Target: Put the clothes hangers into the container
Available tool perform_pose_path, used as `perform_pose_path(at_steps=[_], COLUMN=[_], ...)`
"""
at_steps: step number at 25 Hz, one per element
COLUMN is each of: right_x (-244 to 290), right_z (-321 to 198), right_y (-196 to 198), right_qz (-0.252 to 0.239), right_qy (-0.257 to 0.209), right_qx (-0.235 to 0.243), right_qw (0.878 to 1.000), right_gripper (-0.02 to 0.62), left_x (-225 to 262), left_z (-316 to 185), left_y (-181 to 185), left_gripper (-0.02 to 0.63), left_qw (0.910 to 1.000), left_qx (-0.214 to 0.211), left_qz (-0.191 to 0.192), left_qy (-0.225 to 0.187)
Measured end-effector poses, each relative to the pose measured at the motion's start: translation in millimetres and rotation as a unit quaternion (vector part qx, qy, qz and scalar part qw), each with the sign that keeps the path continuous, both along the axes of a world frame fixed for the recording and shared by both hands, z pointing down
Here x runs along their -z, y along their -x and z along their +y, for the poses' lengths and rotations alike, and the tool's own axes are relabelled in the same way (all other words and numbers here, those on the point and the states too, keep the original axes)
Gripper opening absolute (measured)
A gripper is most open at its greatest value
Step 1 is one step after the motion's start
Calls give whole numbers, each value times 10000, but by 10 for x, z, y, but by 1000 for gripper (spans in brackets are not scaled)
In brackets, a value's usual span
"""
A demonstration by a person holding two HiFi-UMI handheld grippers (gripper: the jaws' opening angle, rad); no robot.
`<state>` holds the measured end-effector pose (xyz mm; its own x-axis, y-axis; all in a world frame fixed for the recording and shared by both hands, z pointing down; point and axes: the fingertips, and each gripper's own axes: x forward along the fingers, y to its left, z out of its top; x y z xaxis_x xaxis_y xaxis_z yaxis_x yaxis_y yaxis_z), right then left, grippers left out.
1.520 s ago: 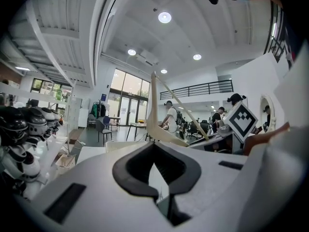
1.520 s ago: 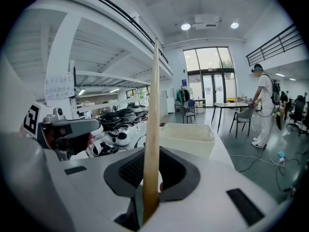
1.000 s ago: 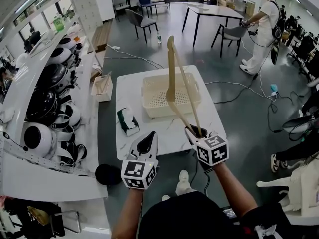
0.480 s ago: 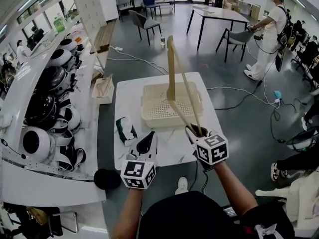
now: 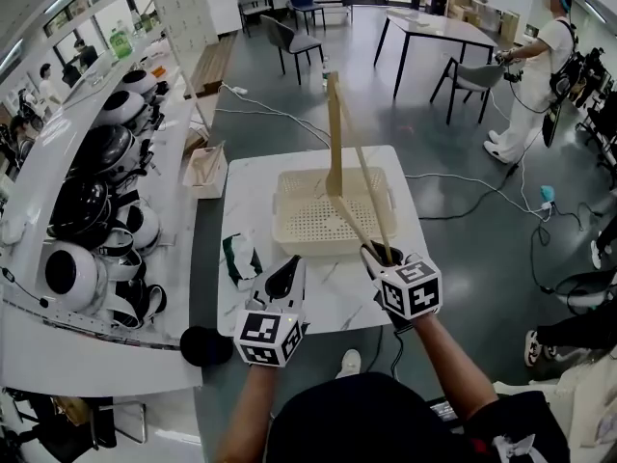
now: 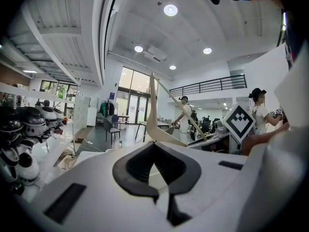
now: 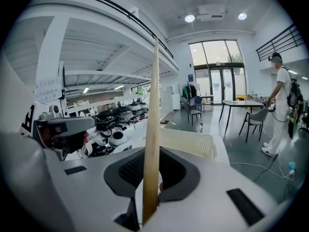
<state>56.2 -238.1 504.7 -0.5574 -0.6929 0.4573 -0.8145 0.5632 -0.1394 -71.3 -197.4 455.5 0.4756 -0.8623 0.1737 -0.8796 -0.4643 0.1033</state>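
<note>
The white tabletop [image 5: 253, 193] carries the cream container [image 5: 289, 177] toward its far edge, open side up. The wooden clothes hanger [image 5: 335, 133] is off the tabletop. Its long axis rises steeply and leans toward the container. The right hand-held gripper [image 5: 383, 256] is clamped on the hanger's lower end above the near edge, so the container lies straight ahead of it. The left hand-held gripper [image 5: 283, 283], jaws together and empty, hangs beside it and looks slightly farther off.
</note>
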Motion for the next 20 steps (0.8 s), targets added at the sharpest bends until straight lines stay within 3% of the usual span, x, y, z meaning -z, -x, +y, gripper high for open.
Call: perform_pose_path(at_steps=[20], right_x=[-70], right_z=[-333], right_y=[-306], right_qz=[-83], right_qy=[90], right_qx=[395], right_qw=[9991], right_gripper=[66], left_x=[89], left_z=[-258], left_y=[-401], left_gripper=[2], left_qw=[9995], left_qx=[208], left_qz=[-255], left_qy=[-21])
